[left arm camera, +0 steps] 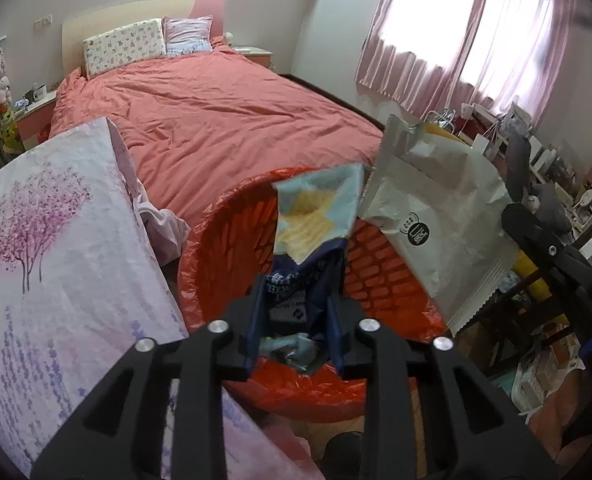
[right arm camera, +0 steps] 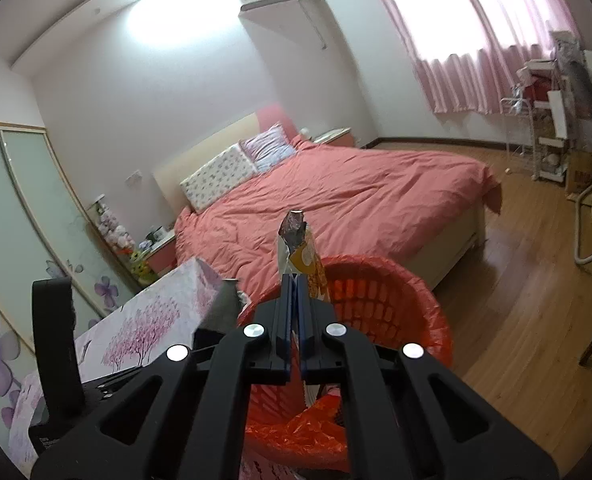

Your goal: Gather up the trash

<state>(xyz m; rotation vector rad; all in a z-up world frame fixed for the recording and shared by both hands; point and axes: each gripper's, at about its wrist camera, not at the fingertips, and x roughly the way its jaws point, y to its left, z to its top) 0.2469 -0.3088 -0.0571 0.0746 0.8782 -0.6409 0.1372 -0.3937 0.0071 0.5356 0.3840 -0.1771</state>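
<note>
Bedroom, red bin (left arm camera: 383, 280) at bed foot. Left gripper (left arm camera: 296, 316): jaws loosened around blue wrapper (left arm camera: 315, 216), directly over bin. Right gripper (right arm camera: 294, 300): clamped on foil packet (right arm camera: 301, 252) (upright, above rim).

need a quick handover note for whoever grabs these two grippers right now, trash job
Left gripper: jaws partly open over the red-lined bin, the blue chip bag between them; whether the pads grip it I cannot tell.
Right gripper: shut on the silver and orange wrapper, held above the same bin.
The bin stands at the foot of the bed, beside a floral box.
Done: both pieces brought over the bin.
Left: let both drop in, then look for more trash; none other shows.
</note>
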